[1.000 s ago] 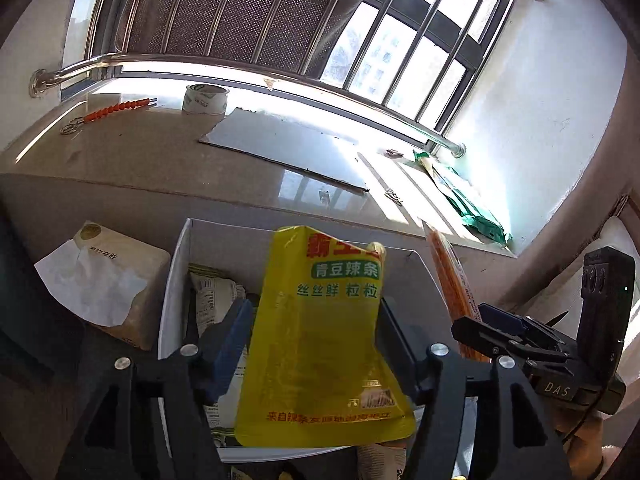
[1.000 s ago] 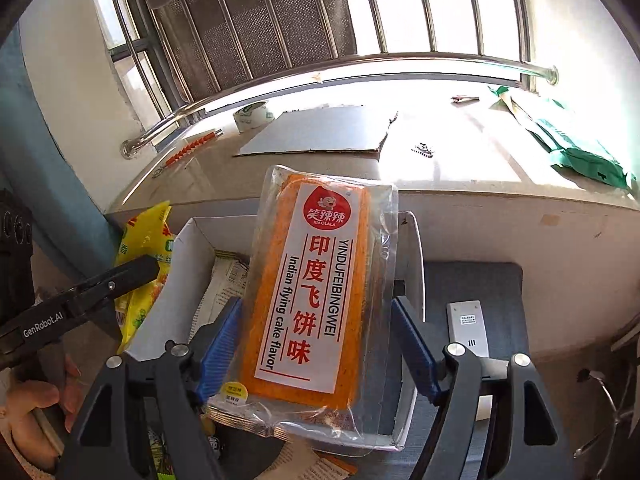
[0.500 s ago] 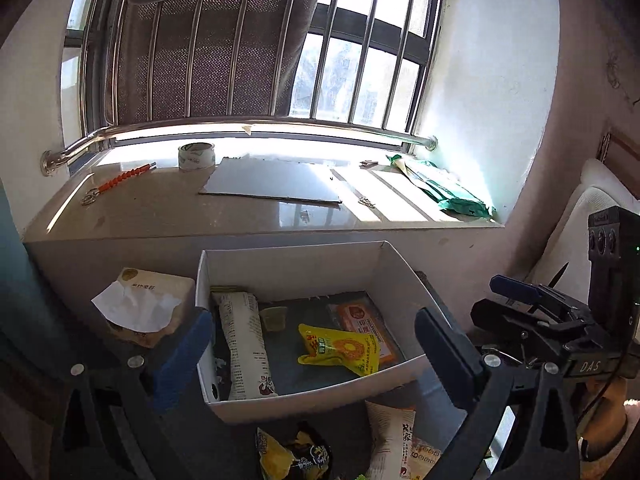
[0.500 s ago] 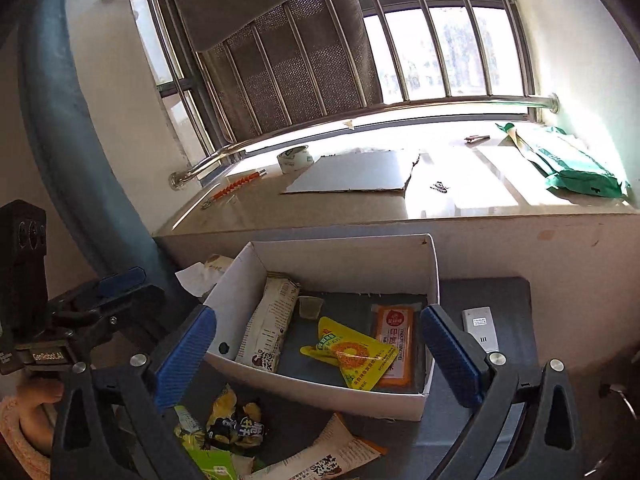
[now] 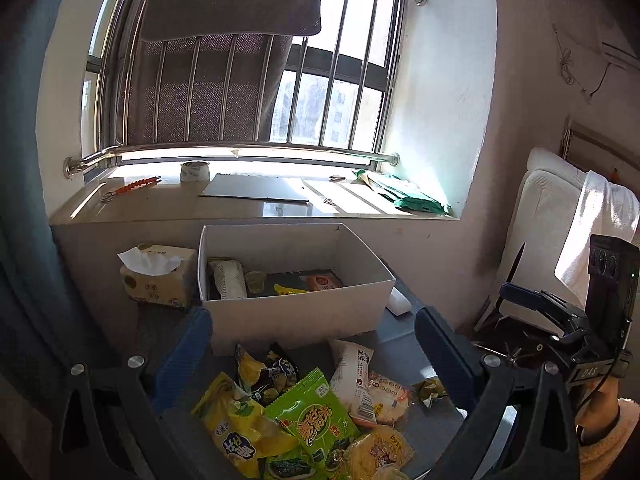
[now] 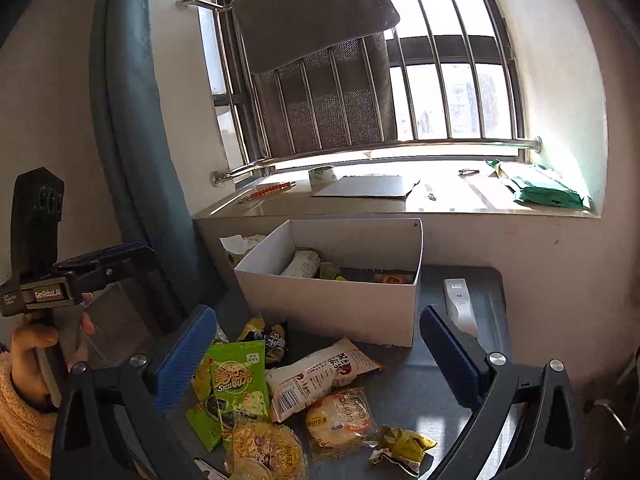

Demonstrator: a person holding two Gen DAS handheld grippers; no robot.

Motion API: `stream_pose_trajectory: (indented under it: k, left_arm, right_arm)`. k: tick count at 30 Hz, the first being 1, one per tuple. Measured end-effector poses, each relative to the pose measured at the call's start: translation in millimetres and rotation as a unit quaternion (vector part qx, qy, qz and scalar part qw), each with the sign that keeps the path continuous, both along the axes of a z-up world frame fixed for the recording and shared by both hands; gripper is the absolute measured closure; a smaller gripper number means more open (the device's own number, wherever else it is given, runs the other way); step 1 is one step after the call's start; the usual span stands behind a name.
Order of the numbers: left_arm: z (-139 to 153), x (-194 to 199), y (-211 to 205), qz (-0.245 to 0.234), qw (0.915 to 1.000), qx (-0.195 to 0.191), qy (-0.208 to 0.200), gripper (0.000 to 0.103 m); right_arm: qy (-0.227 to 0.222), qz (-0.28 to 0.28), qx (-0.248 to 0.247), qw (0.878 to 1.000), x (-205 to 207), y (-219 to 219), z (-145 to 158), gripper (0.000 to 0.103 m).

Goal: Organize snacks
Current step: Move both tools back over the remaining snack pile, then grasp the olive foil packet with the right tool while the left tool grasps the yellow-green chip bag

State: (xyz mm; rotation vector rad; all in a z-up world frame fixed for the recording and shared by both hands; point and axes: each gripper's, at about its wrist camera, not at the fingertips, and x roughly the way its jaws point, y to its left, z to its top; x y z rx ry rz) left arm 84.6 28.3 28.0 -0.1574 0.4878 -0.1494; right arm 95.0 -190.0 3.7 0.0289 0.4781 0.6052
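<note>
Both grippers are spread wide and hold nothing: the left gripper (image 5: 312,344) hangs over a loose heap of packets, with the yellow bag (image 5: 236,428) nearest its left finger, the green packet (image 5: 312,420) about midway and the white packet (image 5: 352,376) toward its right finger. The white box (image 5: 296,316) (a few snacks already inside) stands just beyond the fingertips. To the right gripper (image 6: 316,348) these look light, crinkly and slippery, with crushable contents, so a gentle pinch across a flat sealed edge seems wisest.
</note>
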Motion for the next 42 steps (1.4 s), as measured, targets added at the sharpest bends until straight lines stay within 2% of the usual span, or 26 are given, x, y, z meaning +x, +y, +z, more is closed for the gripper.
stream_pose_trajectory:
  k: [4,7,14,19,25,30,32,33,36,40,42]
  left_arm:
    - [-34.1,-29.9,1.0,0.007,0.9993,-0.028,0.022,0.000]
    - [-61.4,-47.1,1.2,0.008,0.9975,-0.054,0.046,0.000]
    - [-89.5,-63.1,-2.1,0.015,0.9962,-0.050,0.070,0.000]
    - [-91.8,-62.7,-2.0,0.015,0.9963,-0.046,0.071,0.000]
    - [-93.4,-63.8,-1.4,0.013,0.9963,-0.041,0.074,0.000]
    - [-99.0,-62.5,0.9,0.020,0.9954,-0.040,0.084,0.000]
    - [-102.4,-60.0,1.8,0.027,0.9943,-0.043,0.094,0.000]
    - [-104.4,-58.3,2.1,0.029,0.9937,-0.045,0.099,0.000]
    - [-110.4,-55.0,2.3,0.025,0.9932,-0.046,0.104,0.000]
    - [-118.2,-45.4,10.1,0.017,0.9921,-0.042,0.117,0.000]
    - [-123.2,-40.7,15.9,0.009,0.9914,-0.040,0.124,0.000]
  right_arm:
    - [0.026,-0.032,0.021,0.999,-26.6,-23.9,-35.0,0.000]
    - [0.063,-0.047,0.032,0.996,-40.2,-36.7,-65.5,0.000]
    - [0.097,-0.078,-0.015,0.992,-44.0,-47.4,-105.6,0.000]
    - [0.127,-0.083,-0.032,0.988,-26.1,-44.3,-119.4,0.000]
    - [0.135,-0.084,-0.070,0.985,3.5,-33.6,-128.2,0.000]
    - [0.156,-0.086,-0.093,0.980,31.6,-30.2,-138.4,0.000]
    - [0.174,-0.093,-0.113,0.974,39.8,-28.2,-145.4,0.000]
    - [0.182,-0.097,-0.120,0.971,42.6,-27.7,-148.9,0.000]
    - [0.185,-0.087,-0.111,0.973,42.2,-28.5,-154.4,0.000]
    - [0.185,-0.085,-0.122,0.971,40.9,-27.2,-158.4,0.000]
    - [0.186,-0.080,-0.119,0.972,41.4,-27.7,-158.3,0.004]
